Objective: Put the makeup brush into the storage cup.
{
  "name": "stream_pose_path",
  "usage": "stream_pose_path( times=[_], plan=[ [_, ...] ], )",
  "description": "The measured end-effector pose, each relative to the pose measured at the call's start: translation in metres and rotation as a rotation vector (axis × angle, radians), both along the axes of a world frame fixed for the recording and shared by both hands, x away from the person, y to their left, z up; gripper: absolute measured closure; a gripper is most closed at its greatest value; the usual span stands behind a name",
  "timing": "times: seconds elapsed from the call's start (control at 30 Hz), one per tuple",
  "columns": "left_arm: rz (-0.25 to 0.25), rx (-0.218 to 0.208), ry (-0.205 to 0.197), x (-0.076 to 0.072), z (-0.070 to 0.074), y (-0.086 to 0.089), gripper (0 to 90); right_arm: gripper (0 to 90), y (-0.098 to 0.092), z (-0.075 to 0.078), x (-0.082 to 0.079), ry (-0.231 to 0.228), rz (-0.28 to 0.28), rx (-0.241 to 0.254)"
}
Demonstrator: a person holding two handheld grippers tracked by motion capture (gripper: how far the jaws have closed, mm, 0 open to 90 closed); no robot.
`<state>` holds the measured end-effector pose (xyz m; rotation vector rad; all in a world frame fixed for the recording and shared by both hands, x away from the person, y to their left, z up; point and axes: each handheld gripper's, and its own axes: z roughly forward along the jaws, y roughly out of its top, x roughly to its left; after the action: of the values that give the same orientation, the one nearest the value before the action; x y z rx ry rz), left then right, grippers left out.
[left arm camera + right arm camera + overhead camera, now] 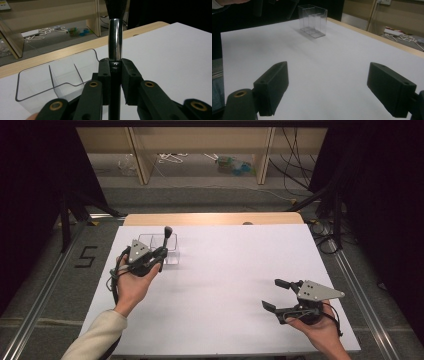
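Right gripper, near right of the white table: jaws spread wide, nothing between them, held just above the surface. Left gripper, farther back on the left: jaws clamped on a makeup brush, chrome ferrule and dark head upright above the pads. Just beyond it, a clear plastic organizer with compartments stands at the far left of the table; brush head blurred, probably bristles.
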<state>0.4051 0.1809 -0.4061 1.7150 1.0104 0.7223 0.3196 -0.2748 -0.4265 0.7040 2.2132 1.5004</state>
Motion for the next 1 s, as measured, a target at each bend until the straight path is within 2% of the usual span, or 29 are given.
stream_pose_path(
  times=[0.07,0.1,0.2,0.3,1.0],
  plan=[
    [0.002,-0.002,0.0,0.0006,0.0001,-0.0002,78.4,18.3,0.0,-0.0001,0.0001,0.0,0.0,0.0],
    [0.003,-0.002,-0.001,0.0009,0.0002,-0.0003,78.4,18.3,0.001,-0.0011,0.0008,-0.008,0.004,0.017],
    [-0.003,0.009,-0.005,0.0021,0.001,0.0002,78.4,18.3,0.001,-0.0011,0.0008,-0.008,0.005,0.018],
    [0.003,-0.004,-0.001,0.0025,0.0011,-0.0009,78.4,18.3,0.001,-0.0011,0.0008,-0.007,0.004,0.019],
    [0.01,-0.006,-0.009,0.0083,0.0048,-0.0019,78.4,18.3,0.0007,-0.0011,0.0011,-0.014,0.006,0.019]
  ],
)
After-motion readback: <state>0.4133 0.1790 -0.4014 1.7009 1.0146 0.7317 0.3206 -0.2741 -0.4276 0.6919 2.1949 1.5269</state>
